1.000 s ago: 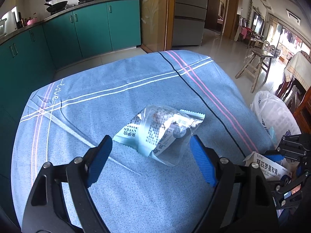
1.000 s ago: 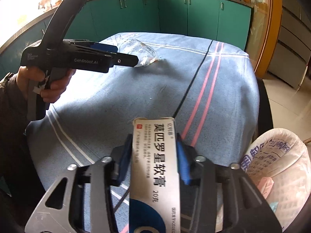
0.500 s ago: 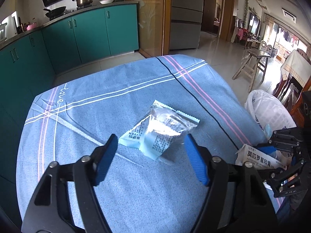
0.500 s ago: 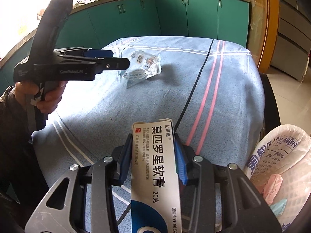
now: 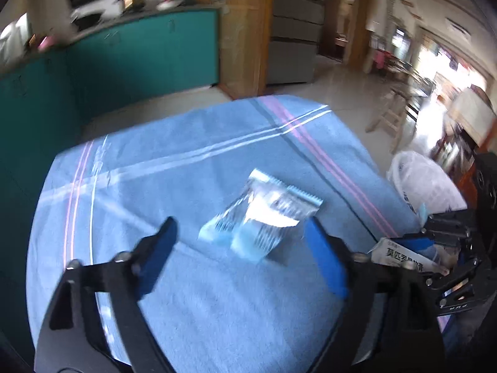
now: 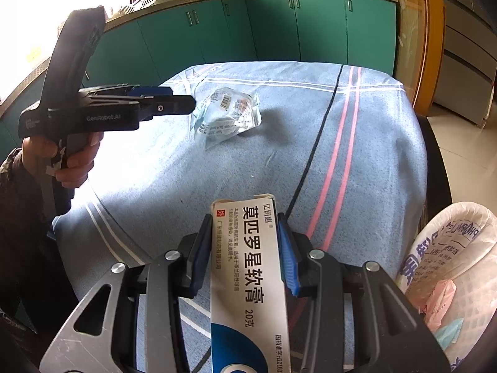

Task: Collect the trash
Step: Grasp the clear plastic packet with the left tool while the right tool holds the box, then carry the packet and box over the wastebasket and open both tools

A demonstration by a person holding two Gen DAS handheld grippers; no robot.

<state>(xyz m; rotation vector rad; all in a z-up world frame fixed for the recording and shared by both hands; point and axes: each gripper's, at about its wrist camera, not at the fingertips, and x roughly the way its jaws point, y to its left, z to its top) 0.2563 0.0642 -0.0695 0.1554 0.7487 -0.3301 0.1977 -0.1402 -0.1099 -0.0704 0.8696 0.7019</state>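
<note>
A clear plastic wrapper (image 5: 261, 217) with printed text lies on the blue tablecloth (image 5: 192, 304); it also shows in the right wrist view (image 6: 226, 118). My left gripper (image 5: 242, 242) is open and empty, held just short of the wrapper, a little above the cloth; in the right wrist view (image 6: 186, 104) its tips are next to the wrapper. My right gripper (image 6: 245, 255) is shut on a white ointment box (image 6: 248, 283), held above the table's near right edge; the box also shows in the left wrist view (image 5: 403, 256).
A trash bin lined with a white plastic bag (image 6: 450, 267) stands beside the table's right edge, with pink and blue scraps inside; it also shows in the left wrist view (image 5: 425, 186). Green kitchen cabinets (image 6: 279, 25) run behind the table. A wooden stool (image 5: 391, 118) stands on the floor beyond.
My left gripper has drawn back and risen from the wrapper, which now lies farther ahead of its open jaws. My right gripper keeps its hold on the box, raised slightly.
</note>
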